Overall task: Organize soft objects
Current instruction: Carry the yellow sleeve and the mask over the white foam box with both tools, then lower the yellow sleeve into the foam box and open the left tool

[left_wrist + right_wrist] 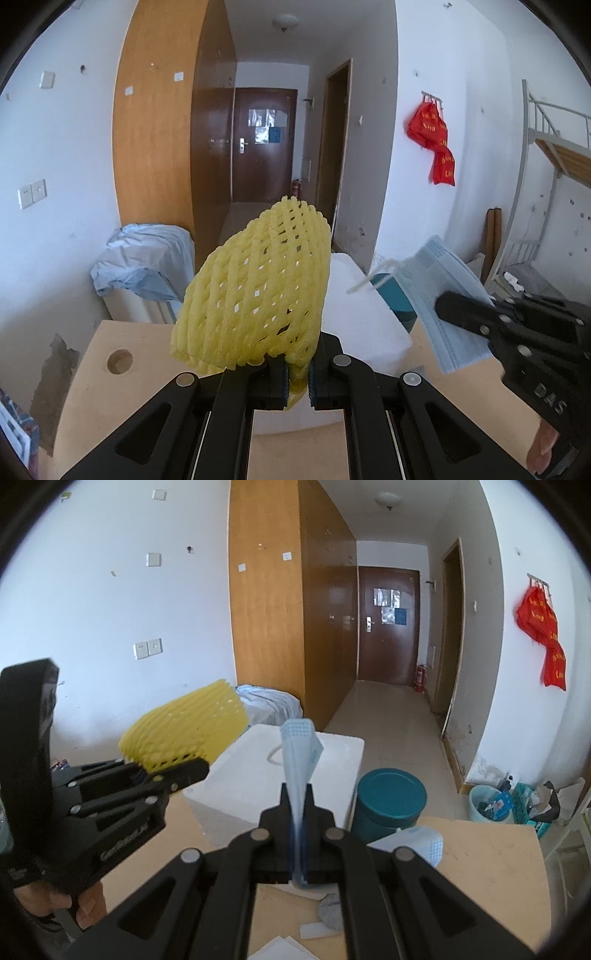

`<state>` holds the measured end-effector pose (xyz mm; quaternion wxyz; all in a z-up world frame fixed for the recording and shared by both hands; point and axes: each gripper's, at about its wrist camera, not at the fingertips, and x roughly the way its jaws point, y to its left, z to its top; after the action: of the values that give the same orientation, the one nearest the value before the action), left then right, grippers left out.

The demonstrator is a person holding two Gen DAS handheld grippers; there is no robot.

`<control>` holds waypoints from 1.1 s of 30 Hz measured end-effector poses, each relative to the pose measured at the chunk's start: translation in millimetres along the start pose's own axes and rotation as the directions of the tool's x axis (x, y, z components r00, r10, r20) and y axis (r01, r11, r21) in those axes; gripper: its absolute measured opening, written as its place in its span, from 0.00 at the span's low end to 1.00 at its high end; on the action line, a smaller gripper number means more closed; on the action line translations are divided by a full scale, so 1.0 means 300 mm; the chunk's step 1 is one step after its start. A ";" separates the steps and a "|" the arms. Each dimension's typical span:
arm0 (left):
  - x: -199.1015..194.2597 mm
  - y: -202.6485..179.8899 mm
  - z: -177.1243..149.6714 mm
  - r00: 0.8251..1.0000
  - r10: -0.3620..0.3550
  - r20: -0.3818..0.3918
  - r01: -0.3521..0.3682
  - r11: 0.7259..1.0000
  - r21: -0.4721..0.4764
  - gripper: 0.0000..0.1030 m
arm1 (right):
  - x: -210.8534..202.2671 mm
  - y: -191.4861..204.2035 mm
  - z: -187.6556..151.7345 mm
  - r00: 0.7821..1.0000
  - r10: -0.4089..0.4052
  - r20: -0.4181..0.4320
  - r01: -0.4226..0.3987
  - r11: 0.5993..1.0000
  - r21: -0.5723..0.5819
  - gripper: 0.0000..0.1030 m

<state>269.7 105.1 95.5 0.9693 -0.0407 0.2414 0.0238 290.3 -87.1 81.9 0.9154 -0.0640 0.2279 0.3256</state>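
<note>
My left gripper (297,363) is shut on a yellow foam fruit net (258,288) and holds it up in the air above the wooden table (85,373). The net also shows in the right wrist view (184,727), with the left gripper (192,770) below it. My right gripper (297,794) is shut on a light blue face mask (299,749), held upright on edge. In the left wrist view the mask (439,295) hangs at the right in the right gripper (448,306). Both are raised in front of a white foam box (332,760).
A teal round tin (388,797) stands right of the foam box. Another blue mask (417,840) lies on the table (491,867) by my right fingers. White and grey bits (328,915) lie near the front edge. The table has a round hole (119,362) at the left.
</note>
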 end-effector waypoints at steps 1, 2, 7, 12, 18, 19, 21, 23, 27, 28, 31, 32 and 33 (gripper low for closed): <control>0.022 0.003 0.007 1.000 -0.009 -0.009 0.009 1.000 -0.003 0.07 | 0.000 -0.002 -0.001 1.000 -0.003 0.000 0.003 1.000 0.002 0.05; 0.036 0.004 0.012 1.000 -0.012 -0.014 0.012 1.000 -0.004 0.07 | -0.001 -0.003 -0.003 1.000 -0.005 -0.001 0.005 1.000 0.001 0.04; 0.106 0.003 0.033 0.999 -0.016 -0.028 0.016 1.000 0.001 0.07 | 0.004 0.000 0.003 1.000 -0.010 -0.005 0.010 1.000 -0.002 0.04; 0.152 0.017 0.042 0.999 -0.025 -0.040 0.025 1.000 -0.005 0.07 | 0.011 0.001 0.011 1.000 -0.015 -0.008 0.015 1.000 0.001 0.04; 0.199 0.032 0.052 0.998 -0.008 -0.056 0.007 1.000 -0.012 0.07 | 0.016 0.007 0.014 1.000 -0.016 -0.010 0.016 1.000 -0.004 0.04; 0.208 0.033 0.055 0.998 -0.008 -0.067 0.007 1.000 -0.017 0.07 | 0.017 0.009 0.015 1.000 -0.017 -0.010 0.017 1.000 -0.004 0.04; 0.219 0.040 0.052 0.997 -0.018 -0.078 0.016 0.999 -0.030 0.07 | 0.018 0.009 0.016 1.000 -0.017 -0.009 0.017 1.000 -0.003 0.04; 0.226 0.040 0.051 0.997 -0.010 -0.081 0.009 1.000 -0.019 0.07 | 0.018 0.009 0.016 1.000 -0.018 -0.008 0.018 1.000 0.000 0.04; 0.239 0.045 0.048 0.996 0.007 -0.088 -0.008 1.000 -0.017 0.07 | 0.021 0.014 0.019 1.000 -0.017 -0.009 0.017 1.000 -0.001 0.04; 0.239 0.048 0.046 0.996 0.012 -0.083 -0.013 1.000 -0.021 0.07 | 0.021 0.016 0.020 1.000 -0.017 -0.009 0.017 1.000 0.000 0.04; 0.243 0.044 0.039 0.997 0.028 -0.078 -0.028 1.000 -0.007 0.09 | 0.021 0.015 0.019 1.000 -0.017 -0.008 0.017 1.000 -0.001 0.04; 0.246 0.043 0.036 0.996 0.034 -0.082 -0.035 0.999 -0.003 0.09 | 0.022 0.016 0.018 1.000 -0.017 -0.008 0.017 1.000 -0.002 0.04; 0.249 0.043 0.034 0.996 0.036 -0.085 -0.037 0.999 -0.005 0.09 | 0.024 0.018 0.018 1.000 -0.017 -0.008 0.017 1.000 -0.002 0.04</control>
<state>339.6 120.8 68.7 0.9574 -0.0403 0.2831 0.0406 293.9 -77.4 83.6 0.9170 -0.0680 0.2310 0.3179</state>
